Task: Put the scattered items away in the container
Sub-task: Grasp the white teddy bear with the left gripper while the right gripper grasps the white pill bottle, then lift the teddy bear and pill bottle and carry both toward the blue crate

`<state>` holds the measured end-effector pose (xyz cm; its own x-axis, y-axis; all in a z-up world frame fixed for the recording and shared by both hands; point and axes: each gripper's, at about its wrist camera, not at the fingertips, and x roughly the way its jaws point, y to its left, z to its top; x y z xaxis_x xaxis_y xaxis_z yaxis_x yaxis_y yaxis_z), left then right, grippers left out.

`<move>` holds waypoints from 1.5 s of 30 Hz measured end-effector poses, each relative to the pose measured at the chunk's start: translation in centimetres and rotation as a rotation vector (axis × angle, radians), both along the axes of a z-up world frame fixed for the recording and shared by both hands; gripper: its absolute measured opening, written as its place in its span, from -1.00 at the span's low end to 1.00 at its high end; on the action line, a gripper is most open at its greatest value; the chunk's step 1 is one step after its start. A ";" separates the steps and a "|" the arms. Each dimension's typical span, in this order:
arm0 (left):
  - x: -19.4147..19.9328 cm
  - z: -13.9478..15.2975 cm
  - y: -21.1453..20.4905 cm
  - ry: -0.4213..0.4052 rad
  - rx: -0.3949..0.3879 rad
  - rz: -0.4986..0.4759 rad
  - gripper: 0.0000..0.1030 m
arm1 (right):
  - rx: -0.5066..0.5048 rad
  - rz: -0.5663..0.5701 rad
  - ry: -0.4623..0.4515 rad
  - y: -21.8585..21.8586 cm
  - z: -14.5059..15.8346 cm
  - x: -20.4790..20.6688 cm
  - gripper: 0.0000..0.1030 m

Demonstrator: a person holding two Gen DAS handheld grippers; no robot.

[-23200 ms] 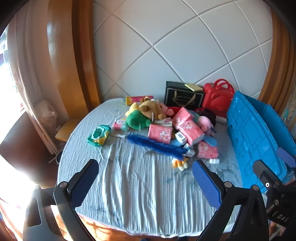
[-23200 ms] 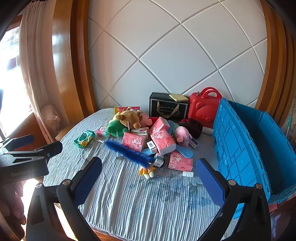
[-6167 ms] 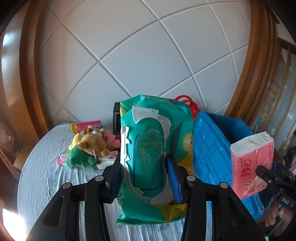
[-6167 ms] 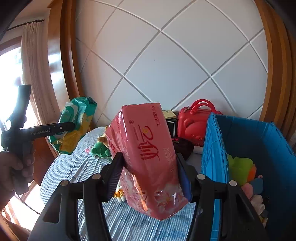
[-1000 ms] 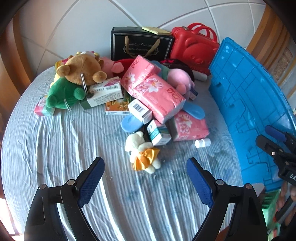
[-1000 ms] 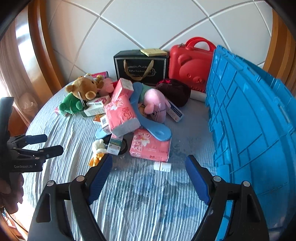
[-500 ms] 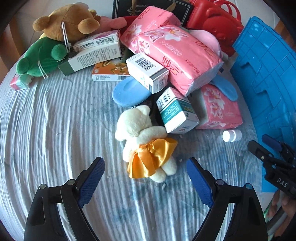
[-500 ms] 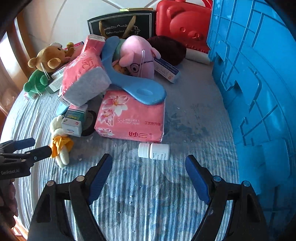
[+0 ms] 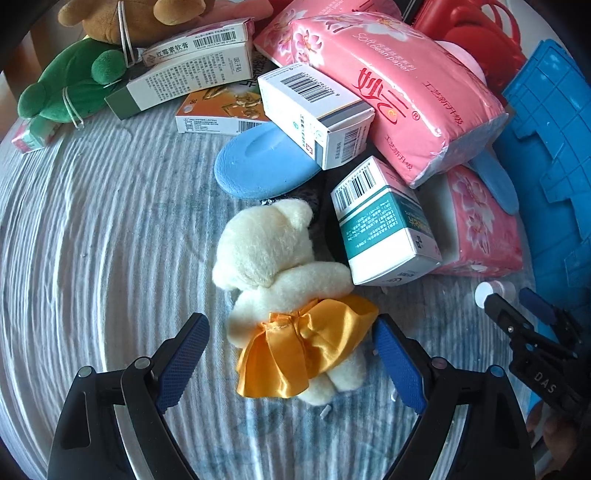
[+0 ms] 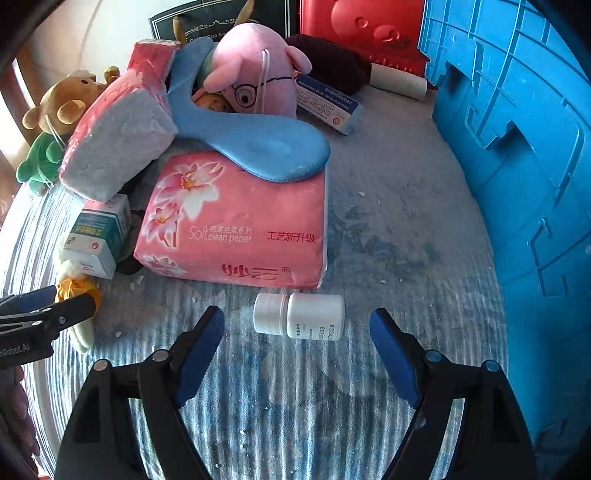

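Note:
A cream plush bear in an orange satin skirt lies on the striped tablecloth. My left gripper is open and straddles its lower body, the pads just clear of the skirt. A white pill bottle lies on its side in front of a pink tissue pack. My right gripper stands open around it, with a gap on both sides. The blue crate stands at the right. In the left wrist view the right gripper sits beside the bottle.
Behind the bear are a teal-and-white box, a barcode box, a blue foam insole and a large pink tissue pack. A pink plush pig, brown bear and red case lie farther back.
Both grippers have come down close to the table, the left around the plush bear and the right around the pill bottle. Their jaws have kept the same width.

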<state>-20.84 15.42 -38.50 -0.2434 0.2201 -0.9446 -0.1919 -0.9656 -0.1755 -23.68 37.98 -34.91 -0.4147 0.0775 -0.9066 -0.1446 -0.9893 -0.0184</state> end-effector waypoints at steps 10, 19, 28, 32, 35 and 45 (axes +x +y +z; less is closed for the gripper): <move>-0.2 -0.3 0.4 0.019 -0.053 0.023 0.73 | -0.002 -0.015 -0.029 0.2 -1.1 -0.8 0.57; 0.0 0.6 0.0 0.005 -0.021 -0.007 -0.10 | 0.010 0.015 -0.063 -1.1 -1.1 -0.6 -0.02; 1.1 2.6 -1.3 0.020 0.008 -0.009 -0.21 | 0.006 0.047 -0.041 -2.7 0.7 0.6 -0.02; 1.7 3.9 -1.9 0.034 0.017 -0.008 -0.21 | -0.002 0.069 -0.030 -3.7 1.7 1.2 -0.02; 2.2 5.0 -2.6 0.045 0.023 -0.003 -0.21 | -0.004 0.093 -0.015 -4.7 2.6 1.7 -0.02; 4.0 7.8 -4.8 0.076 0.033 0.018 -0.21 | -0.016 0.132 0.029 -7.2 5.8 3.9 -0.02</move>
